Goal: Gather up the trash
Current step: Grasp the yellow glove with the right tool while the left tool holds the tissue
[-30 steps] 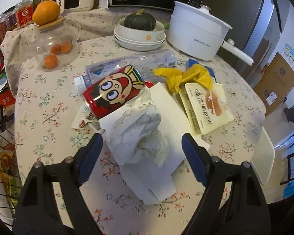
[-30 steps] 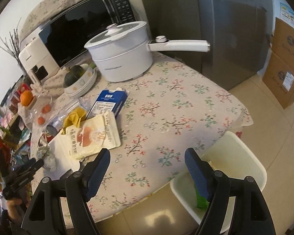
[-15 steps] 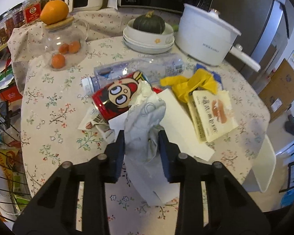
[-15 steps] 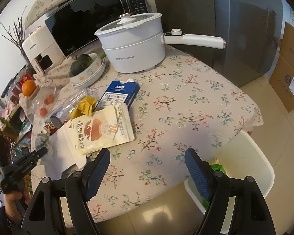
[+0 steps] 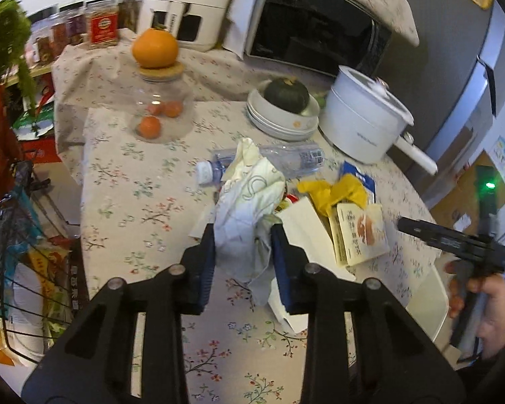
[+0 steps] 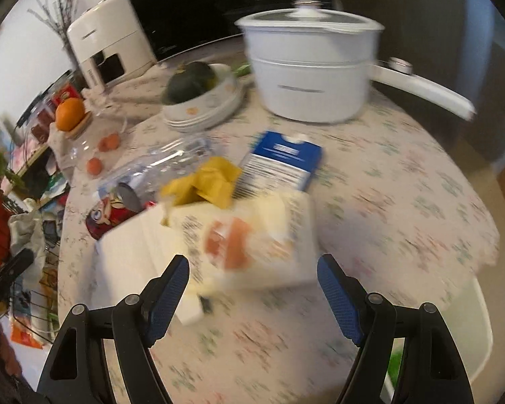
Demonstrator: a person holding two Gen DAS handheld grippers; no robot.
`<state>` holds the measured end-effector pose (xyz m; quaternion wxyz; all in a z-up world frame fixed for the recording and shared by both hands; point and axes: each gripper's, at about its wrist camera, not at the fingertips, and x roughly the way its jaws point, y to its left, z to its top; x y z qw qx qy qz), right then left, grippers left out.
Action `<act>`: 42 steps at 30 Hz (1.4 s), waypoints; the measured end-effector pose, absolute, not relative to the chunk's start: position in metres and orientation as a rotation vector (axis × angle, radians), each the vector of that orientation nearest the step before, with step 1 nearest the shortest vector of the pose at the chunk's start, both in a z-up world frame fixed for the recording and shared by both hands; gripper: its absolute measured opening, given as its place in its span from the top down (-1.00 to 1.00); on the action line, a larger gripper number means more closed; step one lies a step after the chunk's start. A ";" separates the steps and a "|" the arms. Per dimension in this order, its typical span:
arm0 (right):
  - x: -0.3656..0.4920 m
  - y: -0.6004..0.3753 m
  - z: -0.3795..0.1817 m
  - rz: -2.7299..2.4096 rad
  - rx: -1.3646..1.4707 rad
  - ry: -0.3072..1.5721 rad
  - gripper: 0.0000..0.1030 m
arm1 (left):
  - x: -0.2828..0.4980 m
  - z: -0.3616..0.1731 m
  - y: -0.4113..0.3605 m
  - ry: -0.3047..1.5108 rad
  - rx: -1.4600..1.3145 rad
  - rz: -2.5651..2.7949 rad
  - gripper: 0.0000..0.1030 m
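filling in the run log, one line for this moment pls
left gripper: shut on crumpled paper | right gripper: open, empty, over snack pouch | bin: at table edge

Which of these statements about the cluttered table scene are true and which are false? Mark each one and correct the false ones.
1. The left gripper is clamped on crumpled paper. True.
2. The right gripper holds the yellow glove. False: its jaws are open and empty.
3. An orange sits on the glass jar's lid. True.
4. The dark green squash lies inside the white pot. False: it sits in a bowl beside the pot.
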<state>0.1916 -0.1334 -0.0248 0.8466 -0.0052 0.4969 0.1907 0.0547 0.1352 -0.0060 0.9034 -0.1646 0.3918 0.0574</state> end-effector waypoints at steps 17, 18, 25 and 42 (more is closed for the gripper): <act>0.260 -0.059 -0.071 0.381 0.076 1.089 0.09 | 0.062 -0.009 0.155 0.830 -0.424 0.126 0.34; 0.261 -0.058 -0.070 0.384 0.079 1.087 0.17 | 0.062 -0.008 0.155 0.829 -0.426 0.126 0.34; 0.258 -0.067 -0.050 0.409 0.107 1.055 0.49 | 0.062 -0.006 0.152 0.821 -0.428 0.123 0.34; 0.182 -0.182 0.040 0.409 0.115 0.876 0.54 | 0.070 -0.001 0.104 0.819 -0.401 0.026 0.34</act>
